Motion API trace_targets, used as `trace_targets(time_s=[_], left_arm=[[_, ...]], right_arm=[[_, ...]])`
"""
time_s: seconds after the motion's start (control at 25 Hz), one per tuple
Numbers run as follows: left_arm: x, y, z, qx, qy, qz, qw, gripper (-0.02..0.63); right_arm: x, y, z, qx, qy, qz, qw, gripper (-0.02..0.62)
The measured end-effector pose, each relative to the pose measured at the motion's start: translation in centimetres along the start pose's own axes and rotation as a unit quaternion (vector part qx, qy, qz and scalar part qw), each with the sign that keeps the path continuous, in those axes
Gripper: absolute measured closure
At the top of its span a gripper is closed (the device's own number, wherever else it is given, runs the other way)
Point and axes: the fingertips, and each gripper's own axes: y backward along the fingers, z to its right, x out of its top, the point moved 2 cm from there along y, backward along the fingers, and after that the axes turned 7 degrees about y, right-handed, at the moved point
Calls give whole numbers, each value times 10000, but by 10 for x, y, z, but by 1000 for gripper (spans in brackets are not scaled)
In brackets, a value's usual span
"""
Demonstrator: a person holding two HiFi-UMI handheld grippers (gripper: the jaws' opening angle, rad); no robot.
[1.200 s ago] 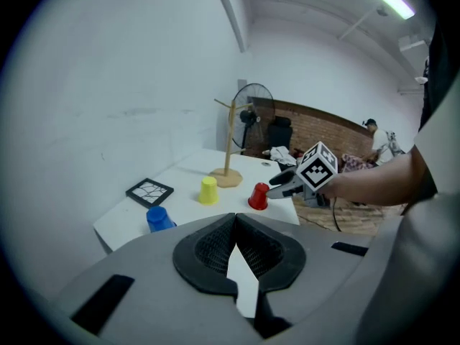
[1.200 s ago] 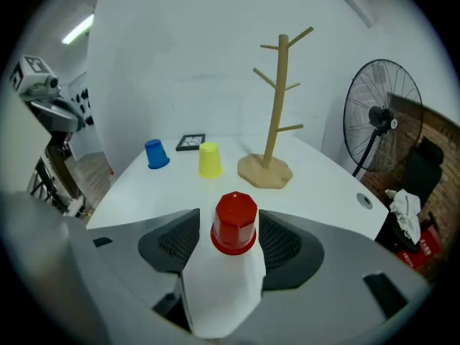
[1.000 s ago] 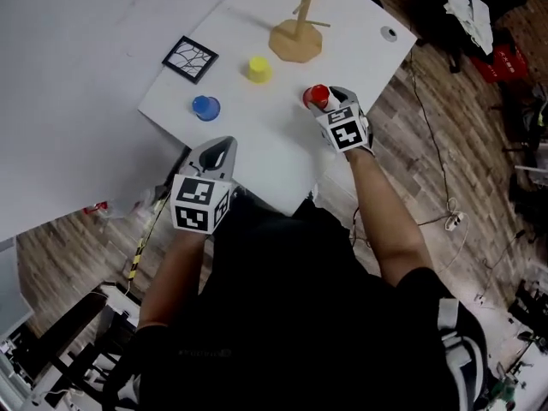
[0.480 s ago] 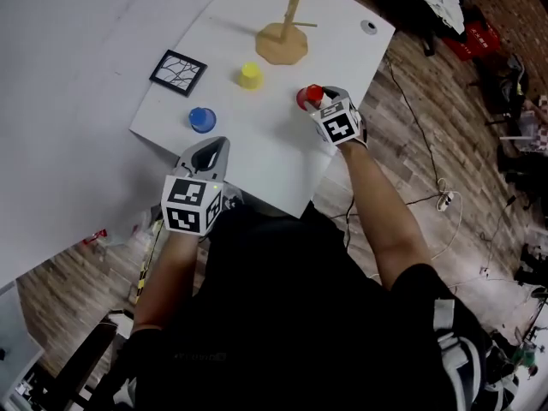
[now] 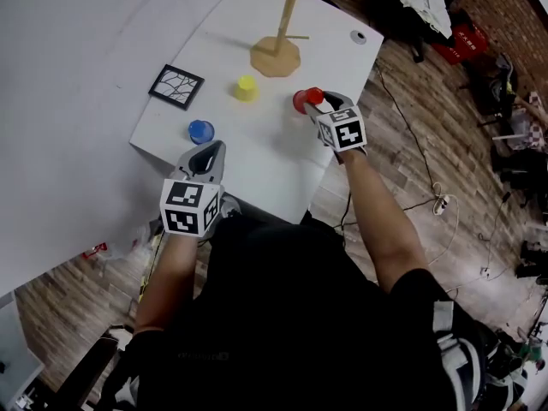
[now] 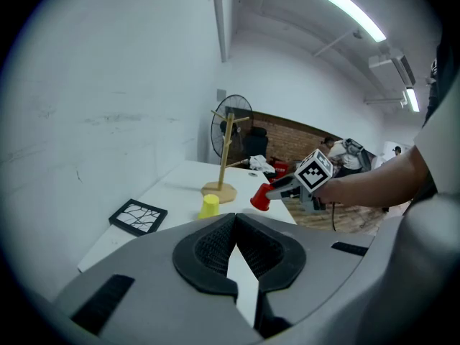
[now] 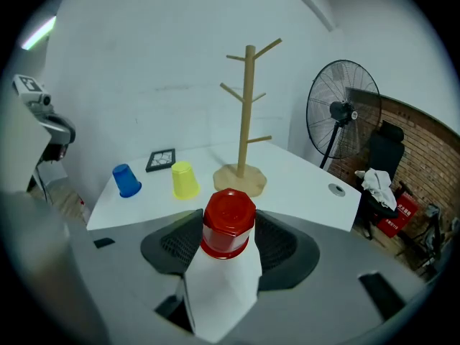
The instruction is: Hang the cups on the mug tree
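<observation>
Rising a little since the earlier frame, the right gripper (image 5: 312, 103) has just been closing its jaws and now clamps the red cup (image 5: 301, 100) above the table (image 5: 257, 157), right of centre. At upper centre the mug tree (image 5: 282, 24) is bare. The left gripper (image 6: 234, 221), lower left, is closed and empty. The yellow cup (image 5: 246, 87) and blue cup (image 5: 201, 131) wait; none is hung.

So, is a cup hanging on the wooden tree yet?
No, every peg on the mug tree is bare.
</observation>
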Motion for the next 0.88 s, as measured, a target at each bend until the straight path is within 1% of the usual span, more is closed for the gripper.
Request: trace_targets(time_s=[0.24,0.44,0.72,0.88], left_arm=[[4,1,4,131,84,97,9998,589],[2,9,5,305,158,132,9993,589],[-6,20,1,558,287,146,9979,589],[-11,29,1,705,375,178,9966,589]], right_arm=[[23,8,22,89,-577,446,9973,371],[45,10,41,176,-1033,841,9909,371],[74,10,78,-11,-1673,1348,9766,371],[86,7,100,-115,-2156,1562,9638,371]])
